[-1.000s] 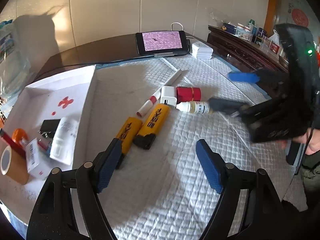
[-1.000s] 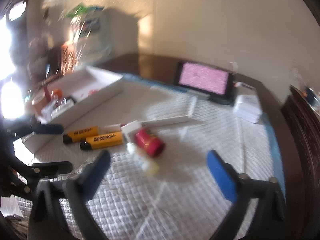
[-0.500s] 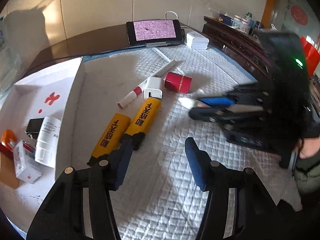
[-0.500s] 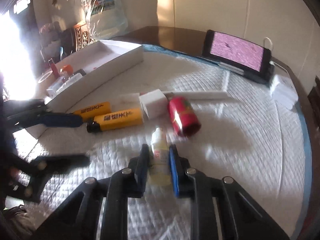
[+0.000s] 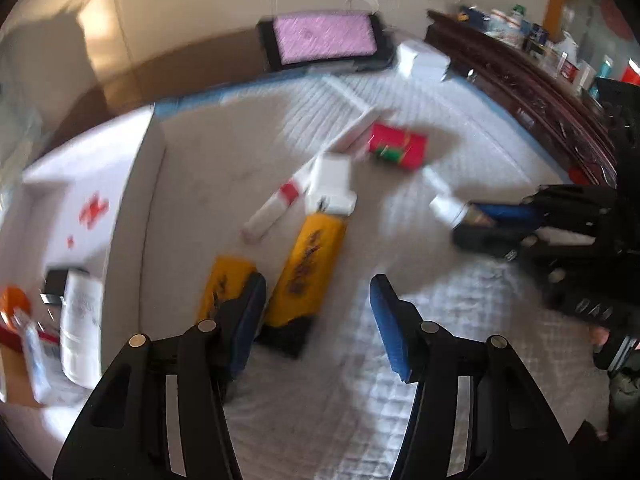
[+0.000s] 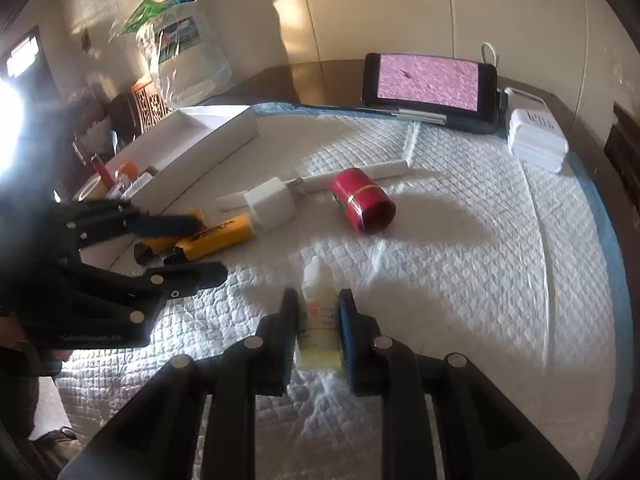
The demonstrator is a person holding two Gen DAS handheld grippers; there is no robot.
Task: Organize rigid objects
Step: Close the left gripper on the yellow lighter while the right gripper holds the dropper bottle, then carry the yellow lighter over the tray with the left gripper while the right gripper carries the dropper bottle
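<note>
My right gripper (image 6: pixel 318 312) is shut on a small white dropper bottle (image 6: pixel 318 312) with yellowish liquid, held just above the white quilted mat (image 6: pixel 460 280). In the left wrist view the same bottle (image 5: pixel 450 209) shows in that gripper at the right. My left gripper (image 5: pixel 318 300) is open, its jaws standing around the black end of a yellow lighter (image 5: pixel 308 268); a second yellow lighter (image 5: pixel 224 288) lies beside the left finger. A white charger cube (image 5: pixel 332 186), a white-and-red pen (image 5: pixel 316 172) and a red cylinder (image 5: pixel 396 146) lie further back.
A white box lid (image 5: pixel 132 184) at the left holds a white bottle (image 5: pixel 82 320), an orange cap and other small items. A phone with a pink screen (image 6: pixel 430 82) and a white power adapter (image 6: pixel 534 136) stand at the back. A dark cabinet edge (image 5: pixel 532 84) runs along the right.
My right gripper has closed on the dropper bottle and lifted it slightly off the mat. My left gripper has moved forward over the yellow lighters, still open.
</note>
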